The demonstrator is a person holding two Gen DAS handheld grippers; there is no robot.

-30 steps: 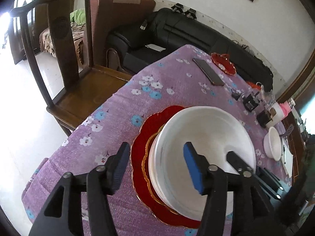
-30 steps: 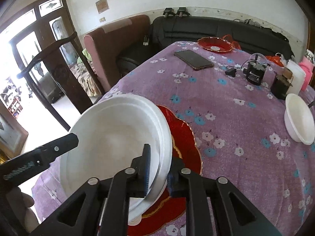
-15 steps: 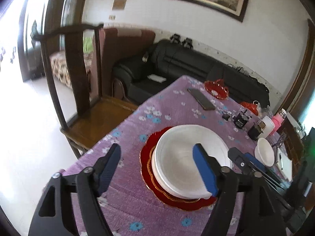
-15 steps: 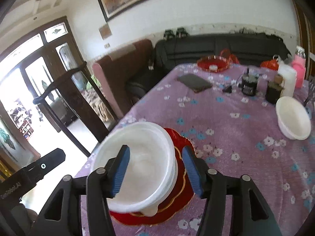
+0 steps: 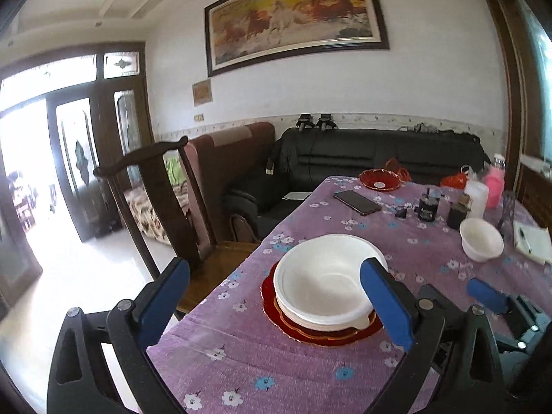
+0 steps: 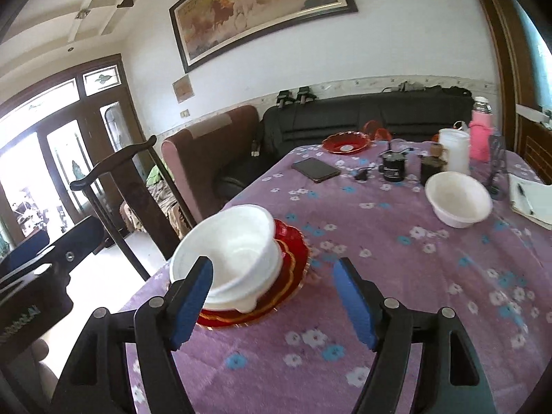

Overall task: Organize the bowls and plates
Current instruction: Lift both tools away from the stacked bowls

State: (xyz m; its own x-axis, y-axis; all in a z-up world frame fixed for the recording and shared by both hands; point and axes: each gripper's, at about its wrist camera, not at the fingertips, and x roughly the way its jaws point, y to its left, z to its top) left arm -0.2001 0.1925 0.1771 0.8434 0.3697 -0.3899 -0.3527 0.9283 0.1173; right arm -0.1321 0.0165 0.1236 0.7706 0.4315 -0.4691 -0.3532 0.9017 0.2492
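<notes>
A table under a purple cloth printed with white and blue flowers carries a red plate near its corner, white bowls stacked on it. Well apart sit a small white bowl, a dark phone, a red dish, two dark jars, a white container, a pink bottle and a notepad with pen.

Left gripper: jaws have just been opening, now wide and empty; backed away from the bowl and risen.
Right gripper: a second ago pinching the bowl's rim, jaws have just been opening; now clear of it, nothing between them.
Bowl: was tilted in the grip, now sits level on the red plate.
</notes>
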